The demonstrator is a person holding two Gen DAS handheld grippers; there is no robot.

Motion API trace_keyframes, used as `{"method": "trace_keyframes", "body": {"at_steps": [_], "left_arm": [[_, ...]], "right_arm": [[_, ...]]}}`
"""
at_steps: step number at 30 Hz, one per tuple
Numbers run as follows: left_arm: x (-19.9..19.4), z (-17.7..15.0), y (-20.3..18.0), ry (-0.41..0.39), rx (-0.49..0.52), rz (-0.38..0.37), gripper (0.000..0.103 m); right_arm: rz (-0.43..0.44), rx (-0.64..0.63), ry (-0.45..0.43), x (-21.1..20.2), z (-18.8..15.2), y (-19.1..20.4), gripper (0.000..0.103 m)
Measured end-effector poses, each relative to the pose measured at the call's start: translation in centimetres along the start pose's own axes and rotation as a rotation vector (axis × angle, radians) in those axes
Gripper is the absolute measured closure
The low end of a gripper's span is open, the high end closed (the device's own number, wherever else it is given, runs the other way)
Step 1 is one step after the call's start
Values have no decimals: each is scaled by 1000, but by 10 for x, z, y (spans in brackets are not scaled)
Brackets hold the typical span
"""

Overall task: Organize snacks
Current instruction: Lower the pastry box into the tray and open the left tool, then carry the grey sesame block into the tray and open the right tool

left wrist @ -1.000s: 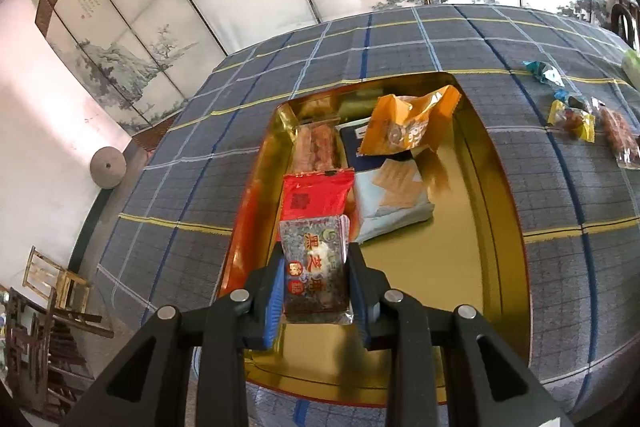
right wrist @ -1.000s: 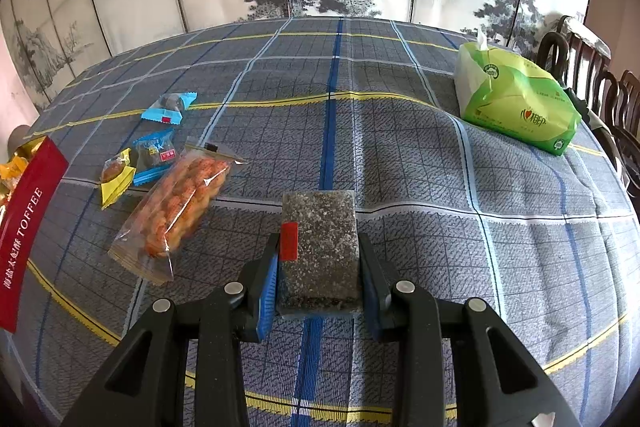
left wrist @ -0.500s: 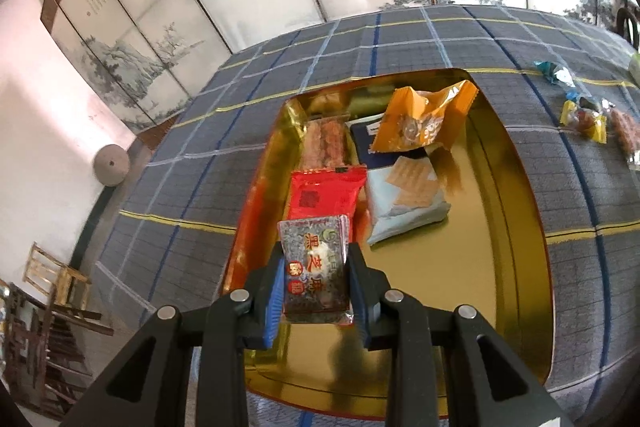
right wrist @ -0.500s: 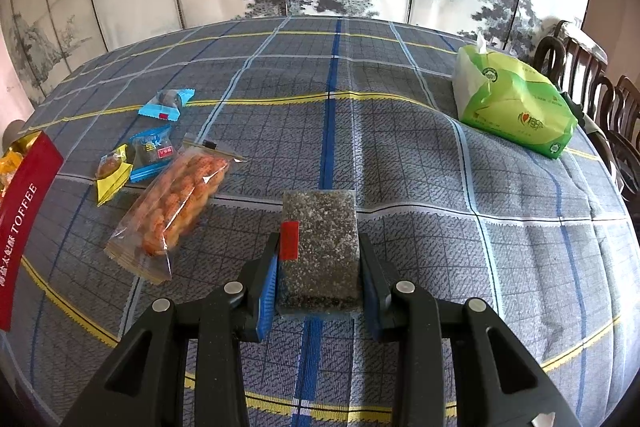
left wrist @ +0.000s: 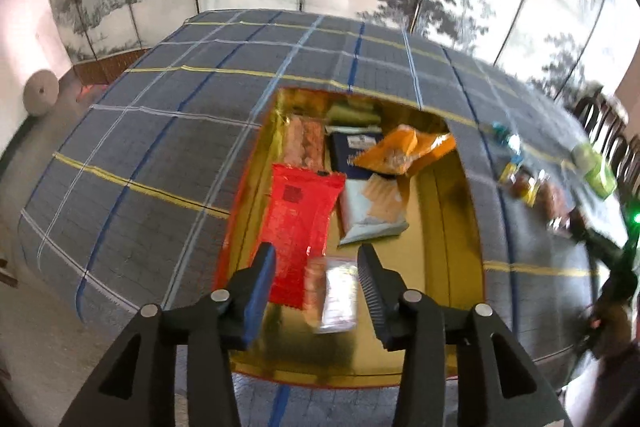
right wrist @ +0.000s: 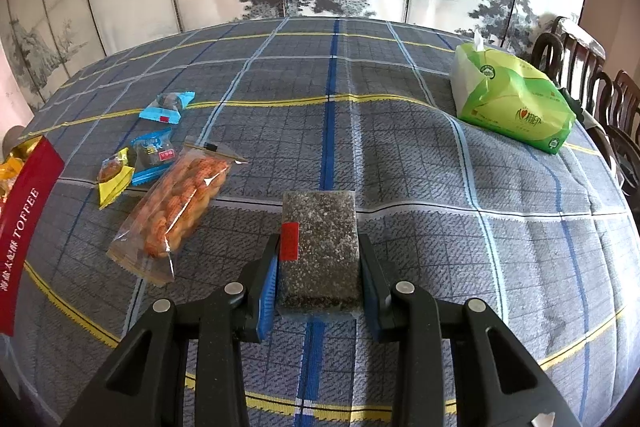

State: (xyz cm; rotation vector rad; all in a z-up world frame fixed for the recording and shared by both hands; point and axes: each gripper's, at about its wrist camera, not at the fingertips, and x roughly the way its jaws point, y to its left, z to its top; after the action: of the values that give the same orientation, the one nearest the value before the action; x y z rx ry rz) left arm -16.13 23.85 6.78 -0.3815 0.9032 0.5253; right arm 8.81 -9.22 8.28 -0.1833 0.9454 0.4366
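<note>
My left gripper (left wrist: 316, 267) is open above the near end of the gold tray (left wrist: 440, 267). A small clear-wrapped snack (left wrist: 334, 293) lies blurred in the tray between the jaws, beside a red packet (left wrist: 302, 223). The tray also holds an orange bag (left wrist: 404, 151), a pale bag (left wrist: 372, 211), a dark blue packet (left wrist: 352, 147) and a pinkish pack (left wrist: 304, 143). My right gripper (right wrist: 318, 263) is shut on a dark speckled sesame bar (right wrist: 318, 243) above the plaid tablecloth (right wrist: 440, 187).
In the right wrist view, a bag of orange twists (right wrist: 180, 203), a yellow candy (right wrist: 114, 175) and two blue-wrapped candies (right wrist: 154, 151) (right wrist: 168, 105) lie at the left. A red toffee box lid (right wrist: 22, 239) is at the far left. A green tissue pack (right wrist: 512, 103) and chairs (right wrist: 600, 99) are at the right.
My left gripper has opened and let go of the small snack, which now lies in the tray. The left view has swung and lifted. My right gripper still holds the sesame bar.
</note>
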Motion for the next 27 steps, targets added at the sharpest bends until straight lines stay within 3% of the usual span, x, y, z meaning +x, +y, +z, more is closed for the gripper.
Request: {"method": "trace_keyframes", "body": {"at_steps": [7, 15, 27], "left_arm": [[-14, -7, 0, -32, 31, 114, 58], [-16, -20, -11, -20, 74, 124, 58], [-23, -24, -14, -23, 91, 134, 58]], "right_arm": [[56, 34, 3, -11, -10, 2, 71], [128, 15, -34, -50, -14, 24, 71], [390, -145, -64, -88, 1, 144, 71]]}}
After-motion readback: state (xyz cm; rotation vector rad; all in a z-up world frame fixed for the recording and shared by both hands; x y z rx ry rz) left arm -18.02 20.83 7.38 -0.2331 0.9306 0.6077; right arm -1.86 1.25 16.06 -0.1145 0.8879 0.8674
